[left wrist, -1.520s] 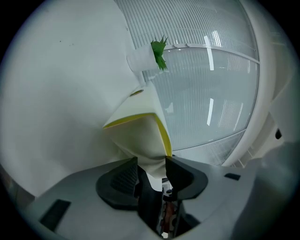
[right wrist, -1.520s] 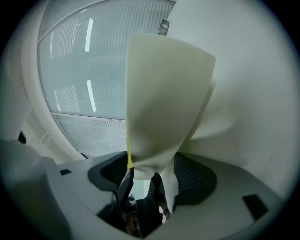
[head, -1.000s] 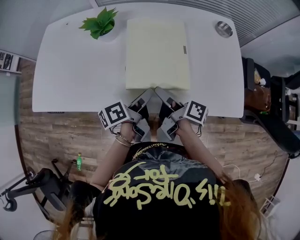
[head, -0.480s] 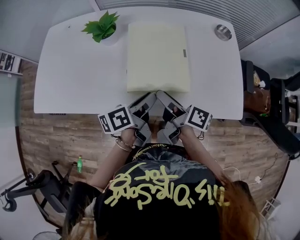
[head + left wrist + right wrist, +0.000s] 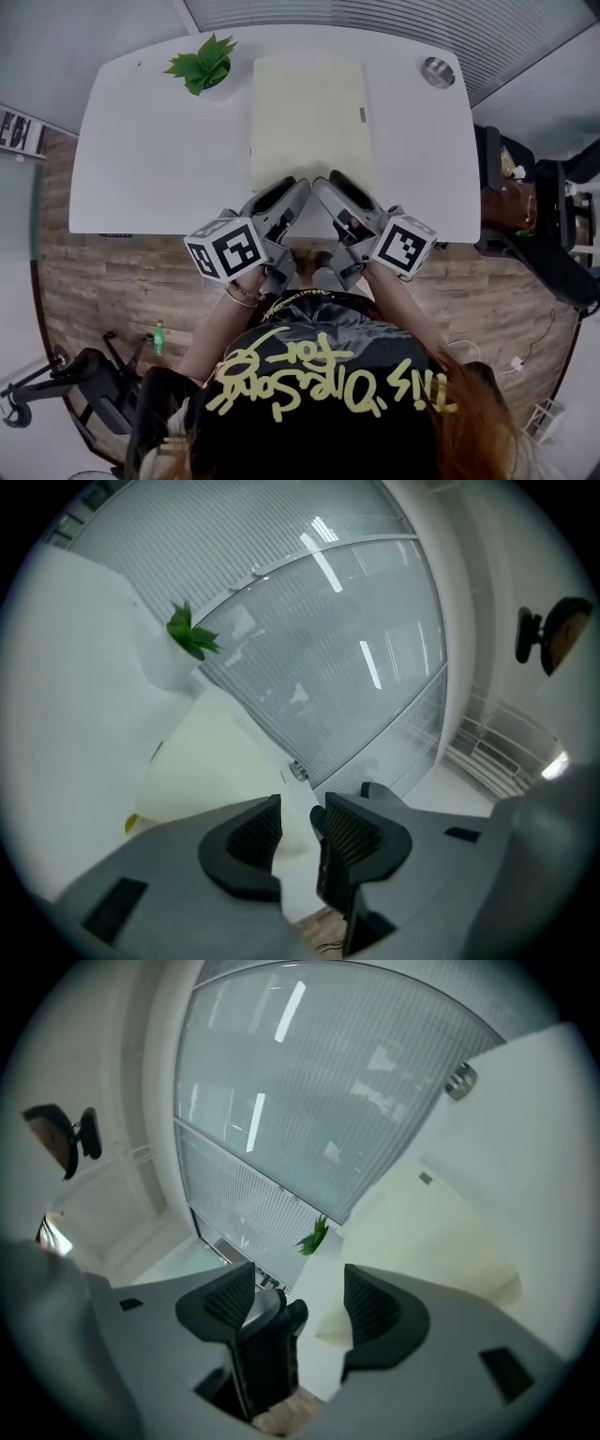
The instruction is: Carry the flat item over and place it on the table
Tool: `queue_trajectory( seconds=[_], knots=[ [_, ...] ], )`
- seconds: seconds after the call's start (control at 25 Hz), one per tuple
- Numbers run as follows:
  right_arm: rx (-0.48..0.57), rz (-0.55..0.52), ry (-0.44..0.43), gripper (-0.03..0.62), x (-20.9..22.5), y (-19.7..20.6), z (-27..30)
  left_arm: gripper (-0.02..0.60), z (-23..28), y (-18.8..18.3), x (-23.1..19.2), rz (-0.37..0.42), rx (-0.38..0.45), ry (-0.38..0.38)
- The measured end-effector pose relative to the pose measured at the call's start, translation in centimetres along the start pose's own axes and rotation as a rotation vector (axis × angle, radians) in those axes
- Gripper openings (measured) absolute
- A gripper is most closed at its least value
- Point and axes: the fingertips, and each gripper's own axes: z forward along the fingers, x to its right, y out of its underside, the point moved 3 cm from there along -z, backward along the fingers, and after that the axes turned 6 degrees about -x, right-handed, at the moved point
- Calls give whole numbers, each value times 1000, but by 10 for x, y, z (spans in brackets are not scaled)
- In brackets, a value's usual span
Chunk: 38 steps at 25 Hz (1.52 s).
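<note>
The flat item (image 5: 309, 117), a pale yellow pad, lies flat on the white table (image 5: 150, 159), towards its far middle. Both grippers hover side by side over the table's near edge, just short of the pad's front edge and not touching it. My left gripper (image 5: 286, 192) has a narrow gap between its jaws and nothing in it. My right gripper (image 5: 336, 190) stands wide open and empty. The left gripper (image 5: 298, 817) sees the pad (image 5: 216, 771) ahead of its jaws. The right gripper (image 5: 298, 1288) sees the pad (image 5: 431, 1232) too.
A small green plant (image 5: 202, 64) stands left of the pad at the far edge. A round metal disc (image 5: 438, 71) sits at the far right corner. Dark chairs (image 5: 525, 216) stand right of the table. An office chair base (image 5: 84, 375) and a green bottle (image 5: 157, 333) are on the wooden floor.
Both grippers have lifted up from the pad's front edge and look larger. Their marker cubes have moved apart and nearer to the person. The pad has stayed flat on the table.
</note>
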Motion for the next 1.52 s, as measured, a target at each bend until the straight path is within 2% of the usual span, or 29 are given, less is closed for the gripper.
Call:
queue_trajectory(
  seconds=[0.12,0.32,0.76,0.88,1.28,1.4,1.52],
  knots=[
    [35,-193,31,301,-14,-18,-5,135,-2,-12,12,104,22,-16],
    [101,-455,68,301,-37,-41,-10,132,-5,-31,28,223,77,-36],
    [222,-806,115,300,-81,-72,-20,120,-20,-71,65,495,241,-119],
    [240,-868,122,299,-90,-77,-23,120,-24,-78,71,544,282,-136],
    [252,-981,107,288,-105,-81,-22,103,-35,-91,92,722,376,-188],
    [263,-1006,104,232,-109,-81,-26,72,-35,-90,98,760,387,-182],
    [273,-1003,94,176,-111,-81,-27,51,-33,-88,98,766,365,-188]
  ],
)
